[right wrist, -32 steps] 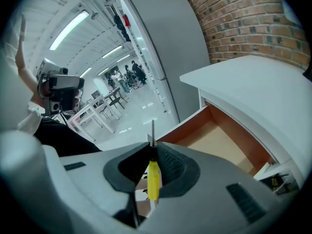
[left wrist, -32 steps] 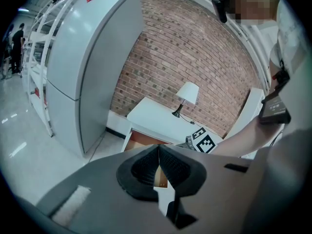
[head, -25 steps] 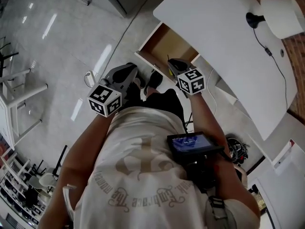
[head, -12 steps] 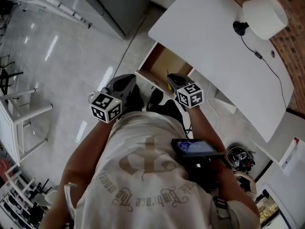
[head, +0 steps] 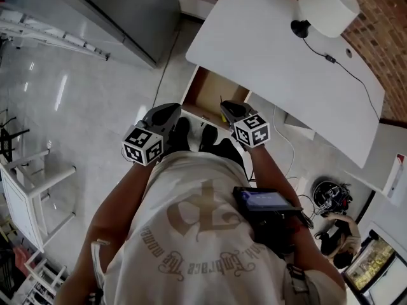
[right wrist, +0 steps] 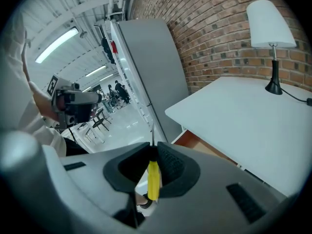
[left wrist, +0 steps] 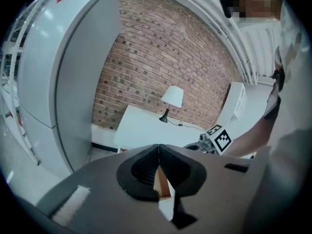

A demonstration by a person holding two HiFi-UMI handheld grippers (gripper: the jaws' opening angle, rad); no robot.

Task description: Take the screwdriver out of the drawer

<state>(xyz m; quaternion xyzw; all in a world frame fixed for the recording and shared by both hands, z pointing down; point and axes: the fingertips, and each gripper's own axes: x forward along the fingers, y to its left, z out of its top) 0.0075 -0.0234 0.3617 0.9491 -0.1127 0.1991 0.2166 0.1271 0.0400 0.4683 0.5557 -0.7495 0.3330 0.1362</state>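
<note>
A yellow-handled screwdriver (right wrist: 153,178) stands upright between the jaws of my right gripper (right wrist: 152,152), which is shut on it; its thin metal shaft pokes up past the jaw tips. In the head view my right gripper (head: 227,108) hovers over the front edge of the open wooden drawer (head: 210,93) under the white desk (head: 280,56). My left gripper (head: 166,112) is held just left of the drawer, above the floor. In the left gripper view its jaws (left wrist: 159,150) are pressed together with nothing between them.
A white lamp (head: 327,8) with a black cable stands on the desk's far end. A tall grey cabinet (head: 127,11) rises to the left of the desk. White furniture (head: 25,189) stands at the far left. Cables and gear (head: 331,199) lie on the floor to the right.
The head view has swung so the desk and drawer sit lower and further left in frame. Both grippers keep their places by the drawer front, the right still holding the screwdriver.
</note>
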